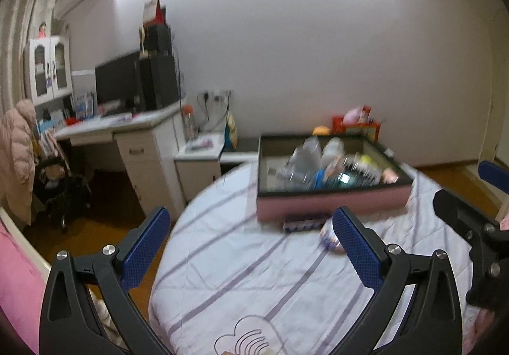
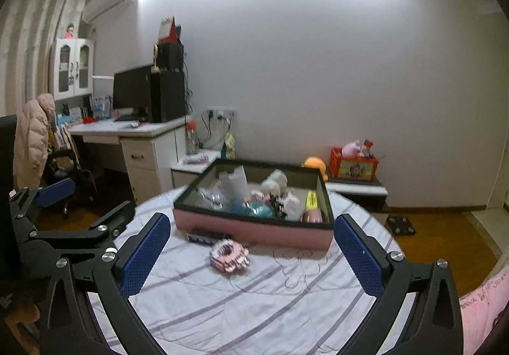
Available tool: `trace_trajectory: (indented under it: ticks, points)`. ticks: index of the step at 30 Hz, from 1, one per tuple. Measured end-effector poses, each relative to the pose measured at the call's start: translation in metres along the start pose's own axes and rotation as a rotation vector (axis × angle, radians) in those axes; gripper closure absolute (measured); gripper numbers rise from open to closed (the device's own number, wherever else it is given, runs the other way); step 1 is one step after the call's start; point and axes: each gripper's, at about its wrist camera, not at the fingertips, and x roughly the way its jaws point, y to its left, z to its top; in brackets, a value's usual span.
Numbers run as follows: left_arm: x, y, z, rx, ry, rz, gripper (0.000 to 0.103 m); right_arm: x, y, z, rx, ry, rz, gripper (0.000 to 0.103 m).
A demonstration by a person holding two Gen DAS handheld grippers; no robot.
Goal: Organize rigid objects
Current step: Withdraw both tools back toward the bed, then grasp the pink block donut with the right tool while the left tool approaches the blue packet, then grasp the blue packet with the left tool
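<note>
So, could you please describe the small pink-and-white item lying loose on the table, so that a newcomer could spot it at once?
Start at the round table with the striped cloth and find the pink-sided box full of items. Just in front of that box lie two loose things. The one you want is the pink-and-white ring-shaped item, nearer the camera than the flat dark blue packet beside the box wall.

box contents (image 1: pixel 324 164) motion-blurred
</note>
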Motion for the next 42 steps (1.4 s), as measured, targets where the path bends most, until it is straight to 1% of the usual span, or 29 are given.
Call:
trace_trajectory:
  ticks: [4, 5, 9, 11, 12, 14, 17, 19, 20, 21, 22, 26, 29, 30, 32, 33, 35, 38, 40, 42]
  points:
    - [0.029, 0.007, -0.015, -0.008, 0.093, 0.014, 0.000, 0.047, -0.007, -0.017, 0.029, 0.146, -0.008, 0.000]
    - [0.035, 0.009, -0.018, -0.008, 0.114, 0.015, 0.000, 0.061, -0.007, -0.021, 0.032, 0.196, -0.008, 0.000]
    - [0.052, 0.014, -0.028, -0.010, 0.173, 0.020, 0.000, 0.115, -0.005, -0.032, 0.034, 0.347, 0.005, 0.000]
    - [0.060, 0.015, -0.032, -0.006, 0.190, 0.026, 0.000, 0.132, 0.000, -0.035, 0.047, 0.385, 0.032, 0.000]
    - [0.063, 0.016, -0.032, -0.004, 0.199, 0.026, 0.000, 0.138, 0.003, -0.035, 0.060, 0.389, 0.050, 0.000]
    - [0.070, 0.017, -0.033, -0.006, 0.218, 0.020, 0.000, 0.149, 0.009, -0.035, 0.057, 0.405, 0.060, 0.000]
    - [0.079, 0.019, -0.034, -0.012, 0.241, 0.017, 0.000, 0.171, 0.023, -0.037, 0.021, 0.443, 0.051, 0.000]
    - [0.084, 0.018, -0.034, -0.007, 0.257, 0.020, 0.000, 0.178, 0.026, -0.038, 0.007, 0.461, 0.046, 0.001]
    - [0.086, 0.018, -0.035, -0.006, 0.261, 0.023, 0.000, 0.181, 0.027, -0.040, 0.006, 0.474, 0.047, 0.009]
    - [0.087, 0.018, -0.034, -0.006, 0.265, 0.024, 0.000, 0.182, 0.027, -0.041, 0.009, 0.479, 0.054, 0.030]
    - [0.089, 0.017, -0.034, -0.005, 0.272, 0.019, 0.000, 0.184, 0.026, -0.043, 0.013, 0.491, 0.072, 0.039]
    - [0.099, 0.005, -0.030, -0.011, 0.296, -0.026, 0.000, 0.181, 0.018, -0.046, 0.004, 0.501, 0.114, 0.040]
    - [0.111, -0.009, -0.024, -0.016, 0.322, -0.078, 0.000, 0.171, -0.002, -0.050, 0.013, 0.494, 0.081, 0.040]
    - [0.113, -0.014, -0.021, -0.009, 0.326, -0.084, 0.000, 0.169, -0.009, -0.051, 0.017, 0.491, 0.070, 0.040]
    - [0.120, -0.029, -0.015, 0.013, 0.319, -0.074, 0.000, 0.163, -0.026, -0.053, 0.031, 0.481, 0.039, 0.040]
    - [0.124, -0.035, -0.013, 0.024, 0.329, -0.073, 0.000, 0.160, -0.038, -0.055, 0.037, 0.481, 0.023, 0.040]
    - [0.132, -0.048, -0.009, 0.031, 0.337, -0.083, 0.000, 0.156, -0.052, -0.057, 0.059, 0.477, 0.014, 0.040]
    - [0.151, -0.064, -0.009, 0.020, 0.376, -0.096, 0.000, 0.154, -0.069, -0.059, 0.083, 0.473, 0.020, 0.040]
    - [0.161, -0.071, -0.008, 0.016, 0.381, -0.069, 0.000, 0.154, -0.076, -0.058, 0.092, 0.475, 0.034, 0.040]
    - [0.169, -0.071, -0.009, 0.001, 0.398, -0.059, 0.000, 0.155, -0.079, -0.056, 0.100, 0.470, 0.049, 0.040]
